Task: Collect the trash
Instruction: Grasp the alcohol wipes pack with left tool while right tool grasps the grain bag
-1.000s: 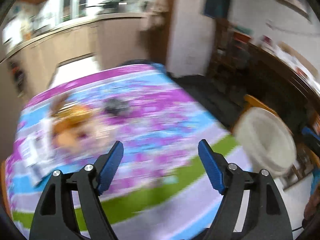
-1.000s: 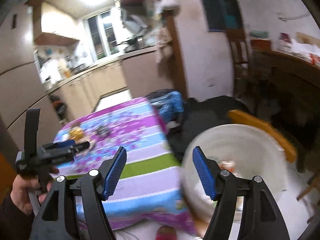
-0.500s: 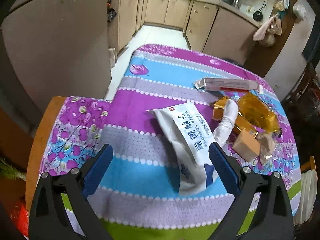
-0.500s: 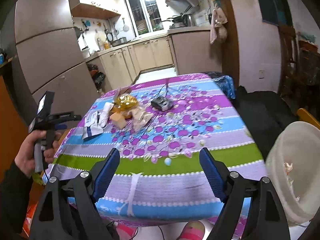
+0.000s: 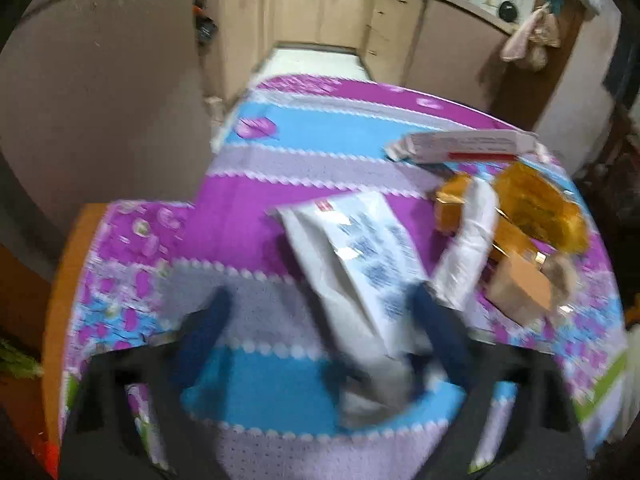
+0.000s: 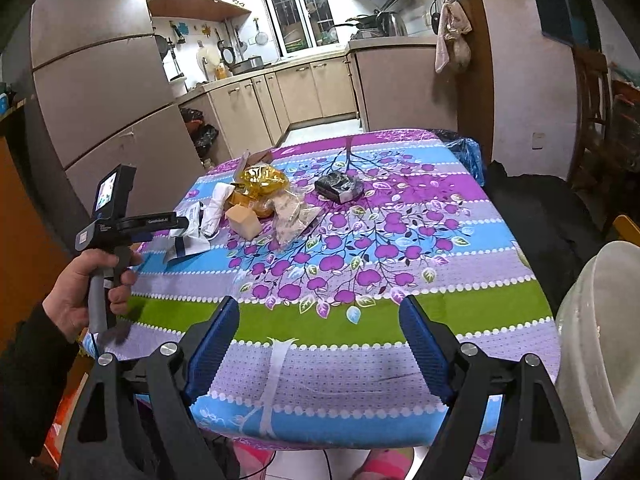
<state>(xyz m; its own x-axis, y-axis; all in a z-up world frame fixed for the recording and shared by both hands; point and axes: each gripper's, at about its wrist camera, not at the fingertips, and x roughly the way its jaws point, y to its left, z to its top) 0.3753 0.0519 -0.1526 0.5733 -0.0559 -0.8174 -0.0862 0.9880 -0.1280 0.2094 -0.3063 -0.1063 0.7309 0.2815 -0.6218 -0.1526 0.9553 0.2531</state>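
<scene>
Trash lies on the table: a white alcohol-wipes packet (image 5: 356, 252), a rolled white wrapper (image 5: 468, 248), a yellow crinkled wrapper (image 5: 540, 208), small tan boxes (image 5: 520, 284), a long white carton (image 5: 464, 146). My left gripper (image 5: 320, 328) is open, blurred, its jaws on either side of the packet's near end. In the right wrist view my right gripper (image 6: 316, 340) is open and empty at the table's near edge; the left gripper (image 6: 176, 222), the packet (image 6: 192, 232), the yellow wrapper (image 6: 262, 180) and a black object (image 6: 339, 187) show there.
A white bin (image 6: 600, 344) stands beside the table at the right. The table carries a purple, blue and green cloth (image 6: 360, 320). A fridge (image 6: 100, 92) and kitchen cabinets (image 6: 304, 88) stand behind. A dark chair (image 6: 592, 92) is at the far right.
My left gripper has swung from the bin side to the trash pile and dropped closer to the wipes packet. My right gripper turned from the bin to face the table.
</scene>
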